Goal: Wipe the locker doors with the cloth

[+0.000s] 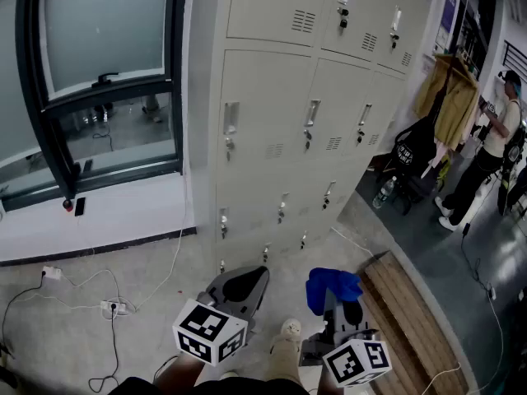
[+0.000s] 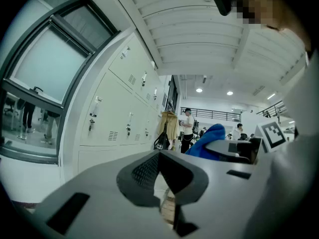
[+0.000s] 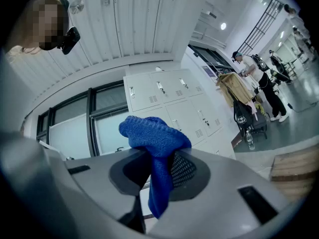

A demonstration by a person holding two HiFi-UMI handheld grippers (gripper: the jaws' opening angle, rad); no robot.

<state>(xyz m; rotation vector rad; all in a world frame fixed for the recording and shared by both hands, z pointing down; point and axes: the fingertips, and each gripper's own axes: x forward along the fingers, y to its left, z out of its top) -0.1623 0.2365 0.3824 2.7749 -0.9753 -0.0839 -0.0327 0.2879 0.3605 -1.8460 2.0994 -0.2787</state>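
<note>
Floor (image 1: pixel 148 262) lies open to the lockers (image 1: pixel 313 122) at twelve o'clock; power strip (image 1: pixel 111 307) at nine, wooden slats (image 1: pixel 412 303) at three.

Deep, even blue is shown on the knitted blue cloth (image 3: pixel 155 148), with a fine ribbed weave picked out across it. Matte grey is seen on the bodies of the right gripper (image 3: pixel 158 169) and the left gripper (image 2: pixel 160 159), and black with a dotted mesh on the pads (image 3: pixel 185 169) inside. Black-and-white square patterns are carried on the marker cubes (image 1: pixel 210 332). Pale cream is spread over the tall metal lockers (image 1: pixel 272 130), black over the window frame (image 1: pixel 45 97), warm brown over the slatted wooden bench (image 1: pixel 412 311), and speckled grey over the floor (image 1: pixel 123 262).
</note>
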